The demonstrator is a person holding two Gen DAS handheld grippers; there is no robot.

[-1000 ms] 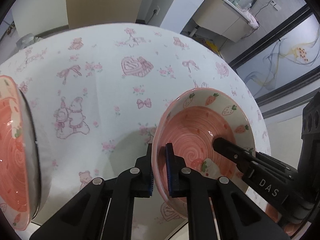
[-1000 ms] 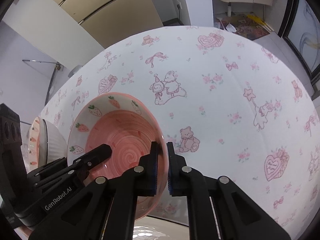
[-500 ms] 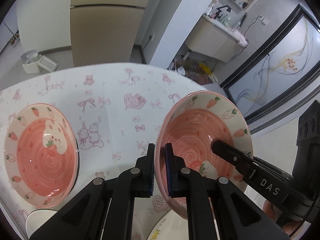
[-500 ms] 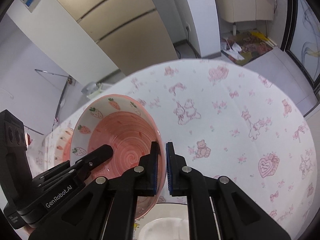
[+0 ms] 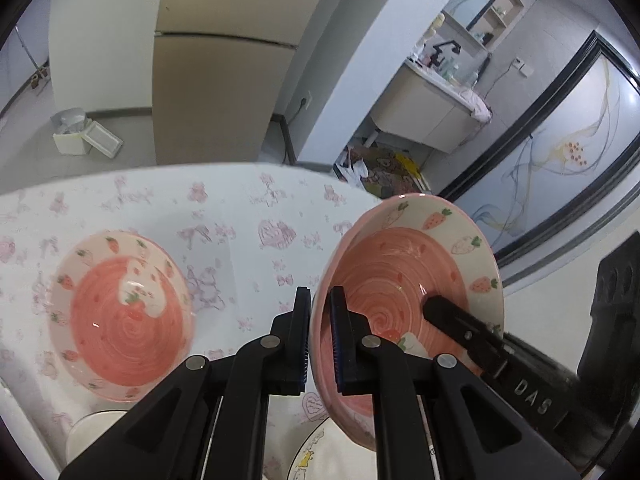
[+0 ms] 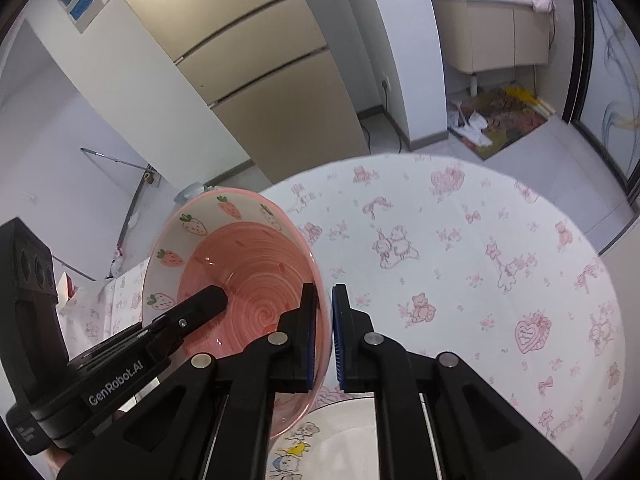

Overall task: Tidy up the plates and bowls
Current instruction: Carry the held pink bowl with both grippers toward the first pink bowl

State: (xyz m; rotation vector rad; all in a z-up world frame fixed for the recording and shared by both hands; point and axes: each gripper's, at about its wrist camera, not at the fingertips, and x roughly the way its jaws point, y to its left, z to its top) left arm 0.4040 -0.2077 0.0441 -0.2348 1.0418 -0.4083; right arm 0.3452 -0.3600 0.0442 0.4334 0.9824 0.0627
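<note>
Both grippers are shut on the rim of one pink strawberry bowl (image 5: 404,280), held in the air above the table. My left gripper (image 5: 319,334) pinches its left rim. My right gripper (image 6: 323,330) pinches the opposite rim of the same bowl (image 6: 240,276). A second pink strawberry bowl (image 5: 120,316) sits on the tablecloth to the left, below. A white cartoon plate (image 6: 340,440) lies under the held bowl near the front edge, and it also shows in the left wrist view (image 5: 320,452).
The round table has a white cloth with pink prints (image 6: 460,264). Another white dish (image 5: 96,434) sits at the front left. Beyond the table are cabinet doors (image 5: 216,80), a vanity (image 5: 428,116) and clutter on the floor (image 6: 496,120).
Both grippers have lifted the bowl higher above the table, so more of the room shows. The second bowl on the left has come fully into view.
</note>
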